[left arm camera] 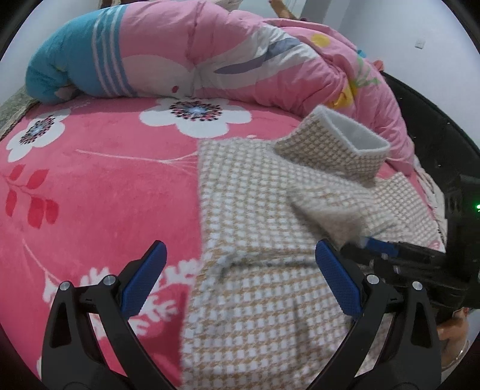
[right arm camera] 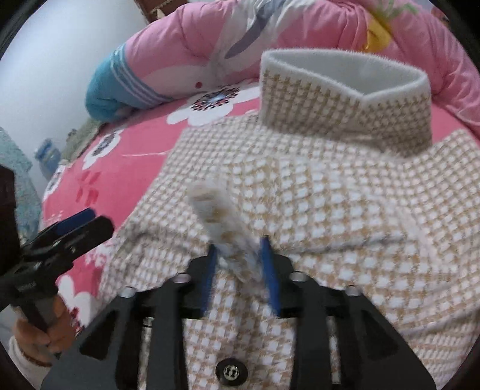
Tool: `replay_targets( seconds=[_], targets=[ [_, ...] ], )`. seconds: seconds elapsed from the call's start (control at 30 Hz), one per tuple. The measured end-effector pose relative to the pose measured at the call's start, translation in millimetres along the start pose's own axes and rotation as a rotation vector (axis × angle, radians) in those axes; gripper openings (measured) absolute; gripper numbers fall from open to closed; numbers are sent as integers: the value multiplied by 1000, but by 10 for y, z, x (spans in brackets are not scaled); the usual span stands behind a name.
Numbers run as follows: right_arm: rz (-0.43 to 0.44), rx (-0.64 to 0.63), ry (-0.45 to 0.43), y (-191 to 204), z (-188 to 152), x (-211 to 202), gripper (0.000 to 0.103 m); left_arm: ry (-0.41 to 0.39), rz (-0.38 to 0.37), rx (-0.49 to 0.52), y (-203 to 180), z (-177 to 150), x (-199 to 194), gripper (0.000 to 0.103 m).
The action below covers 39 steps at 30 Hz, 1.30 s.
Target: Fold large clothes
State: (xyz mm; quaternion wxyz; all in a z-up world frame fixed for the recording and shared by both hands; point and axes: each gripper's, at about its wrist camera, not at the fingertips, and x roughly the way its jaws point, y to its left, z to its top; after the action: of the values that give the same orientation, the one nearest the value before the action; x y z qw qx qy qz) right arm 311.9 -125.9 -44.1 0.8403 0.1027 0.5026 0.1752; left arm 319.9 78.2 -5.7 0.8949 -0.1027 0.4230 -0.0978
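Left wrist view, nearest: the left gripper (left arm camera: 240,270) hangs over the garment with its blue-padded fingers (left arm camera: 144,280) spread wide apart and nothing between them.
Beneath it: the houndstooth coat (left arm camera: 258,300), tan and white check, lies flat on the pink floral blanket (left arm camera: 99,192); a frayed seam runs across the cloth between the fingers.
To its right: the right gripper (left arm camera: 367,241) reaches in from the side, its tips at a raised fold of the coat.
Farther on: the stand-up collar (left arm camera: 336,150) rises upright, pale grey inside.
Farthest: a rolled pink quilt (left arm camera: 240,57) with a blue striped end lies along the far side of the bed, against a white wall (left arm camera: 420,27).
Right wrist view, nearest: a dark round button (right arm camera: 231,372) sits on the coat front, just below the gripper body.
Right claw: closed on a bunched ridge of coat fabric (right arm camera: 222,216), which sticks up between the blue pads.
At left: the left gripper shows side-on, held in a hand (right arm camera: 45,327); small lettering on its black body is too blurred to read.
Containers: a blue bottle-like thing (right arm camera: 46,154) stands far off by the wall; its contents cannot be made out.
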Motion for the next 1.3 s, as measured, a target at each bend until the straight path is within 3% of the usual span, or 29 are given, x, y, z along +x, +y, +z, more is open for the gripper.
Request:
replay_targets(
  seconds=[0.07,0.2,0.37,0.43,0.53,0.63,0.8,0.9,0.97,1.1,1.2,1.3],
  targets=[
    [67,26,-13,-107,-58,-142,65,3,-39,-5,-62,22,25,96],
    [107,76,-61,-507,-189,-603,67,24,-142,-17,-253,65,110,96],
    [71,122,-101,-898,-469,-956,67,62,-238,15,-588,67,270,96],
    [49,131,-115,-1032,-636,-1041,65,83,-256,27,-708,81,356,87],
    [3,144,-116,-1152,-782,-1034,59,136,-208,48,-857,120,562,74],
    [-14,163,-131,-1264,-927,-1027,59,176,-126,19,-867,184,758,68],
    [-41,189,-156,-1465,-1034,-1039,59,211,-89,1,-792,245,969,68],
    [-25,225,-153,-1618,-1061,-990,59,237,-106,-29,-735,248,1073,54],
    [-14,233,-154,-1659,-1063,-945,59,224,-120,-30,-737,256,1064,47],
    [-3,228,-162,-1701,-1086,-912,59,202,-96,32,-789,316,1058,12],
    [3,228,-165,-1719,-1095,-923,59,155,-113,48,-824,501,951,9],
    [3,220,-163,-1726,-1106,-930,59,27,-103,69,-856,806,659,9]
  ],
)
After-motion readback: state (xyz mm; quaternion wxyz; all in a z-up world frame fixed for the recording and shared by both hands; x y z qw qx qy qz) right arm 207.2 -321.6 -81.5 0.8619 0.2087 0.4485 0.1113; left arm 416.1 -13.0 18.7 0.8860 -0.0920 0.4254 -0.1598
